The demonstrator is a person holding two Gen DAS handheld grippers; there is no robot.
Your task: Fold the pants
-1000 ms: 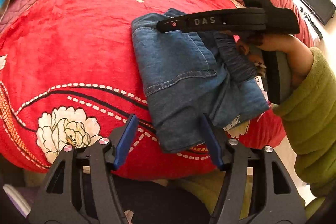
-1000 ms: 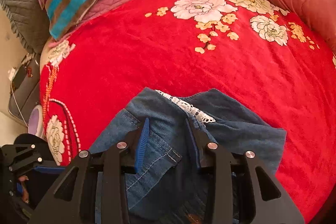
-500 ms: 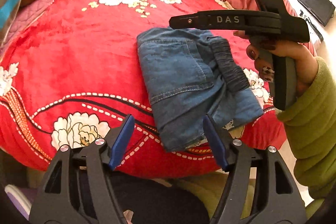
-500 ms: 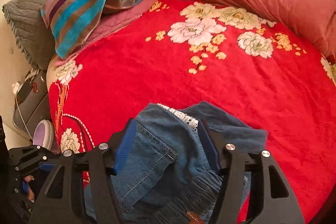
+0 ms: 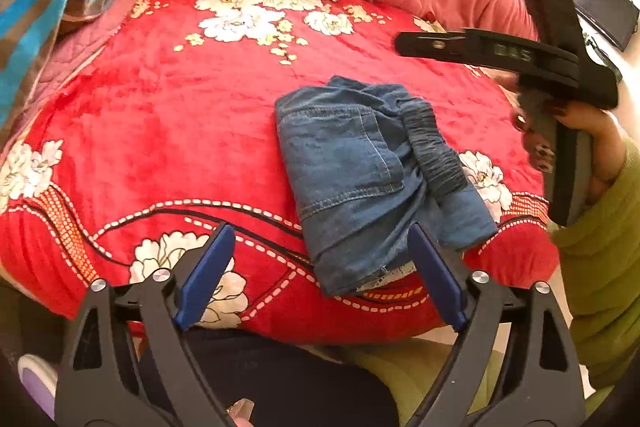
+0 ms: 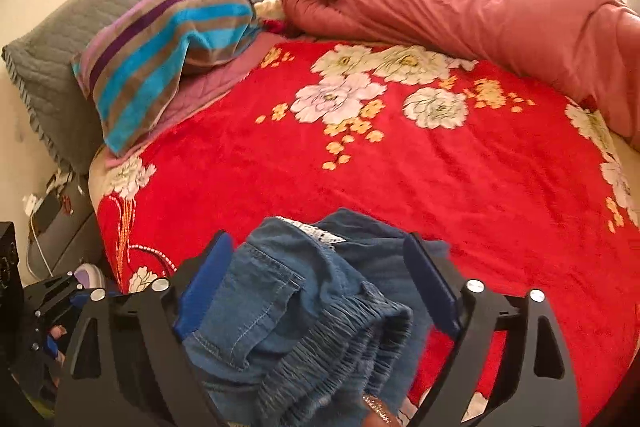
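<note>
1. the folded pants [image 5: 372, 179] lie on the blanket [image 5: 160, 131], near its front edge.
2. beyond the pants, at the blanket's far side, lies a rolled quilt [image 6: 460, 11].
3. a striped pillow [image 6: 168, 51] lies left of the quilt, leaning on a cushion [image 6: 80, 27] behind it.
4. right of the pants, a hand [image 5: 576, 143] is raised above the blanket.

One marking can be read: pale capital letters, blurred but apparently "DAS", printed on the side of the black right gripper [image 5: 508, 55], held at about two o'clock in the left wrist view. No label, brand, number or sign is legible in the right wrist view.
</note>
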